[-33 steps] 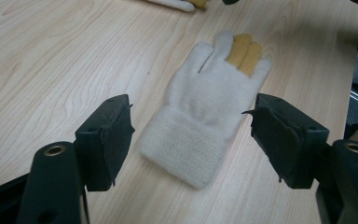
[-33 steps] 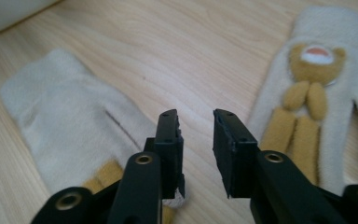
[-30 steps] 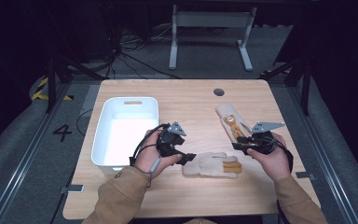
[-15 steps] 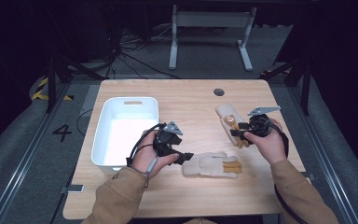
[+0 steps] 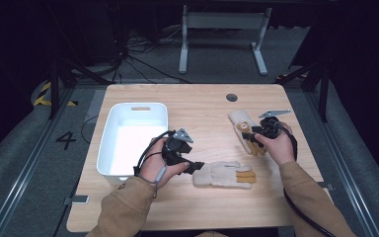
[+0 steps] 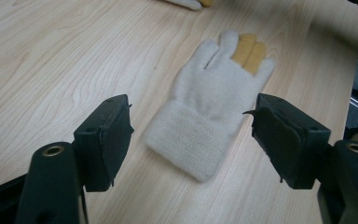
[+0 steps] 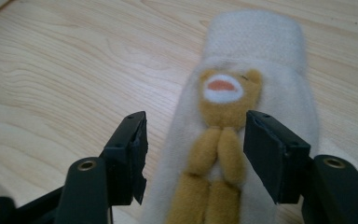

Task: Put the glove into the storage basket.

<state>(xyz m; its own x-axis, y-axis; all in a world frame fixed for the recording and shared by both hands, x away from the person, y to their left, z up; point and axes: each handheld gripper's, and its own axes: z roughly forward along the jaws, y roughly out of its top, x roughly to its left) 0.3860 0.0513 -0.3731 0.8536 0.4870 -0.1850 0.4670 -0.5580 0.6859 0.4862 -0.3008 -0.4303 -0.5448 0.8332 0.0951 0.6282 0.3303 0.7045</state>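
- On the table (image 5: pixel 197 106), right half: two cream gloves, well apart from the white bin (image 5: pixel 109 148)
- Near glove (image 6: pixel 212 100): lies flat, cuff toward the left gripper (image 6: pixel 191 140), whose jaws stand apart and empty just short of the cuff
- Far glove (image 7: pixel 242 121): bear patch up; right gripper (image 7: pixel 193 151) jaws have just been opening and now straddle it without pressing
- Handling, as judged: lower the right jaws to the wood, pinch both layers of the knit, lift cleanly
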